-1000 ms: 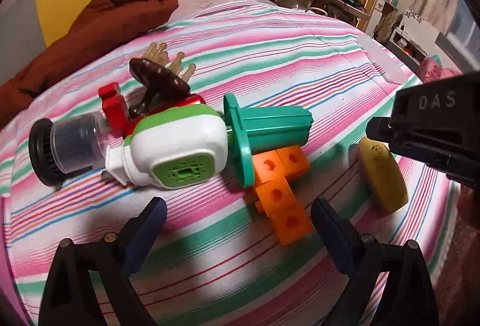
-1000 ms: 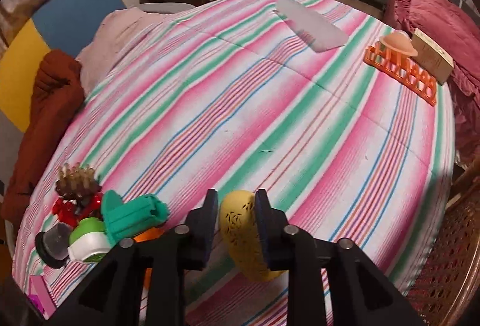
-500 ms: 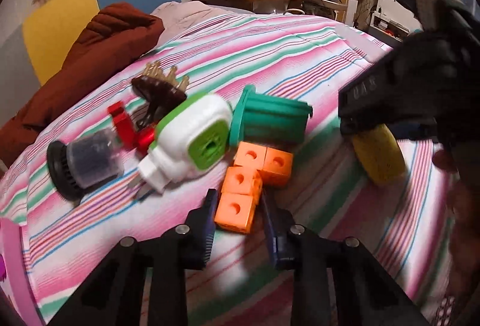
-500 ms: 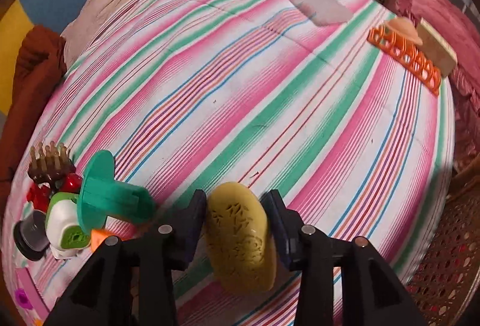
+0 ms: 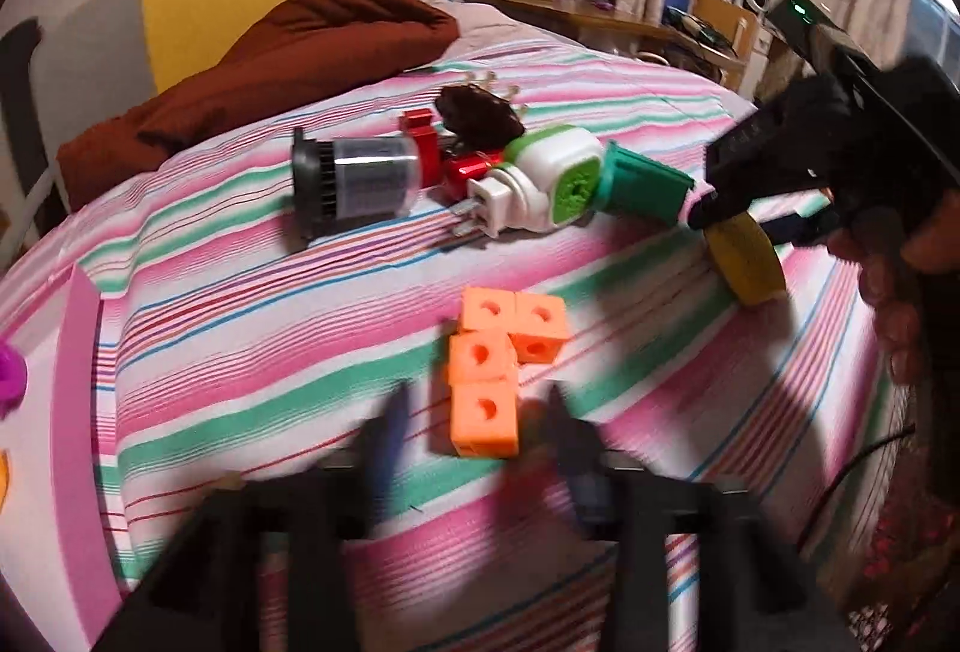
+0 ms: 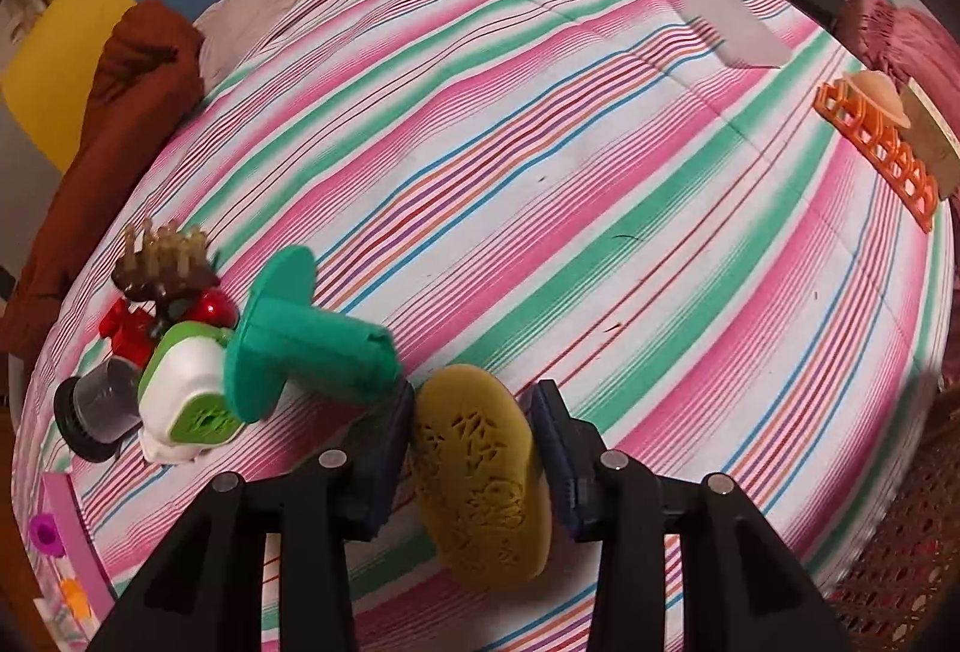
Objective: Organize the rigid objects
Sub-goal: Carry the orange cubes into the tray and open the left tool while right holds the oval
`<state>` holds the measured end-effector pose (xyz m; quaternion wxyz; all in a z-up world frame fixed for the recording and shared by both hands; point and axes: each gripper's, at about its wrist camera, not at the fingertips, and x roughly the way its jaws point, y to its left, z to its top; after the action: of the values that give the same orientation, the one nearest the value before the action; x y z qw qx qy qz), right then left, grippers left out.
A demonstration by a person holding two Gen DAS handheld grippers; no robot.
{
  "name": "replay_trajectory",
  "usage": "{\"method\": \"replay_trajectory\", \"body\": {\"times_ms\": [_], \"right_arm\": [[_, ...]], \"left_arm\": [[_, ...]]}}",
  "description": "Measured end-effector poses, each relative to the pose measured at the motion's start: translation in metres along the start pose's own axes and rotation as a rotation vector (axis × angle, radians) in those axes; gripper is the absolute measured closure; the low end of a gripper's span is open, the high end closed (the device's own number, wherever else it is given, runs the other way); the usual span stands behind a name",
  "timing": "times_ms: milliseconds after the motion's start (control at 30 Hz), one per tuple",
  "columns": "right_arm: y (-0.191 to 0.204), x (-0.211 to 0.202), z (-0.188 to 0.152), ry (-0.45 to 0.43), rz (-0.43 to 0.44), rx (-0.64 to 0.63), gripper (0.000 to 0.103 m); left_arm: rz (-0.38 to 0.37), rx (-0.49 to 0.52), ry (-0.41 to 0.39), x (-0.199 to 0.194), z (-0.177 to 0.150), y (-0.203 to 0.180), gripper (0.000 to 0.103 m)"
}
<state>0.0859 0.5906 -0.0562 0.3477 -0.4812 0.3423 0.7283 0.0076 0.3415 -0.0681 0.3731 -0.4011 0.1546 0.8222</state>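
Observation:
An orange block cluster [image 5: 489, 370] lies on the striped bedspread [image 5: 252, 352], apart from the pile. My left gripper [image 5: 477, 427] is blurred; its jaws are opening, with the nearest cube between them and a gap on each side. A yellow oval piece with a carved face [image 6: 480, 472] rests on the bed between the fingers of my right gripper [image 6: 474, 412], which is open, its pads close by the piece's edges. The left wrist view shows that gripper [image 5: 750, 223] above the yellow piece [image 5: 747, 262], with a person's hand [image 5: 900, 292] behind it.
The pile holds a teal flanged piece [image 6: 300, 346], a green-and-white plug [image 6: 186, 394], a clear jar with a black lid [image 5: 354, 184], a red part [image 5: 432, 153] and a brown pegged brush [image 6: 162, 262]. An orange rack [image 6: 876, 153] and a box [image 6: 927, 135] sit far right.
My left gripper closed on the orange blocks, drew them back from the pile, then widened. My right gripper let its jaws out, and the yellow piece went from upright in the grip to lying down.

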Motion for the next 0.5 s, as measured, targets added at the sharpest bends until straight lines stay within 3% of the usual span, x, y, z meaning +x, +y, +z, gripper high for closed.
{"method": "replay_trajectory", "body": {"times_ms": [33,100,133,167,200,267,467,500], "right_arm": [[0.000,-0.001,0.000,-0.001,0.010,-0.003,0.062],[0.000,-0.001,-0.001,0.001,0.032,-0.006,0.062],[0.000,-0.002,-0.001,0.000,0.042,-0.007,0.062],[0.000,-0.004,-0.001,-0.006,0.051,-0.007,0.062],[0.006,-0.012,-0.010,-0.013,0.056,-0.006,0.062],[0.005,-0.018,-0.010,-0.038,0.074,0.001,0.063],[-0.008,-0.039,-0.018,-0.104,0.121,0.016,0.064],[-0.006,-0.037,-0.007,-0.110,0.127,0.018,0.064]], "left_arm": [[0.014,-0.005,-0.007,0.000,0.003,-0.001,0.033],[0.049,0.018,-0.005,0.006,0.010,-0.005,0.033],[0.061,0.036,0.009,0.009,0.012,-0.007,0.039],[0.062,0.047,0.023,0.015,0.013,-0.006,0.056],[0.052,0.053,0.025,0.016,0.014,-0.007,0.059],[0.046,0.070,0.016,0.014,0.013,-0.007,0.076],[0.047,0.058,0.004,0.002,0.000,0.005,0.076],[0.052,0.045,0.001,-0.002,-0.004,0.010,0.076]]}}
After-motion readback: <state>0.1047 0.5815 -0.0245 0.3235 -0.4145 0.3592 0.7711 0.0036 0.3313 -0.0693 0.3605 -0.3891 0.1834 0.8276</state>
